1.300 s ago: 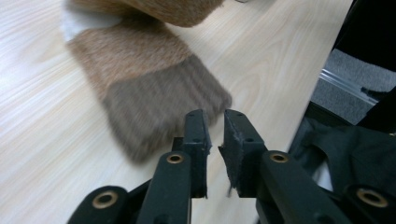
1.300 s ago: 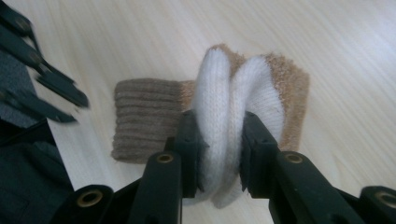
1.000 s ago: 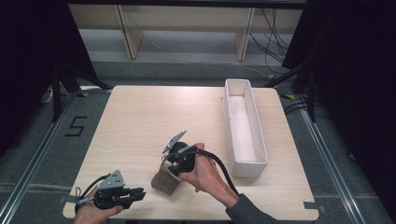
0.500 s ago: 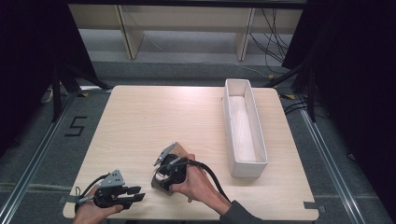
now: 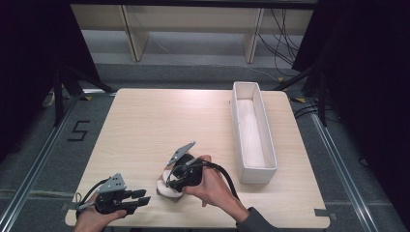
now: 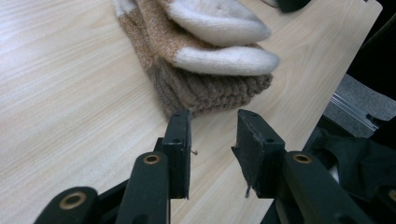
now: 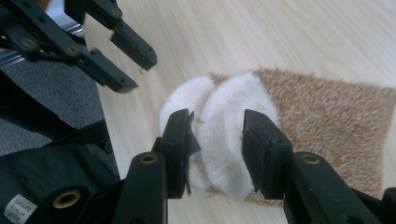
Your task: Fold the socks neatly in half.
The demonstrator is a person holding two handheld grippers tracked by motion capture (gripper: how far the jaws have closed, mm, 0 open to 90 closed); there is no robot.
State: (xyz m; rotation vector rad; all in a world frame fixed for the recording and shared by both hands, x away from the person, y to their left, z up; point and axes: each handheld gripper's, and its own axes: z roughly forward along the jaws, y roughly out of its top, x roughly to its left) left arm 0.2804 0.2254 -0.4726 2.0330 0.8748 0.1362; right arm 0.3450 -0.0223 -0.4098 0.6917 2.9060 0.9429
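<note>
A folded pair of brown knitted socks (image 6: 205, 79) with white toes (image 7: 224, 116) lies flat on the table near its front edge; in the high view the socks (image 5: 163, 189) peek out under the right hand. My right gripper (image 7: 217, 126) is open, its jaws standing either side of the white toe end, close above it. My left gripper (image 6: 215, 123) is open too, its fingertips just short of the socks' brown ribbed edge and holding nothing. In the high view the left gripper (image 5: 139, 198) sits to the left of the right gripper (image 5: 170, 184).
A long white bin (image 5: 252, 169) stands along the right side of the wooden table (image 5: 159, 121). The table's front edge lies just behind both hands. The left gripper (image 7: 126, 51) shows at the upper left of the right gripper view.
The right hand has come down and toward the front edge, bringing its gripper over the socks' white toes. The left gripper has edged right toward the socks, with its jaws now apart.
</note>
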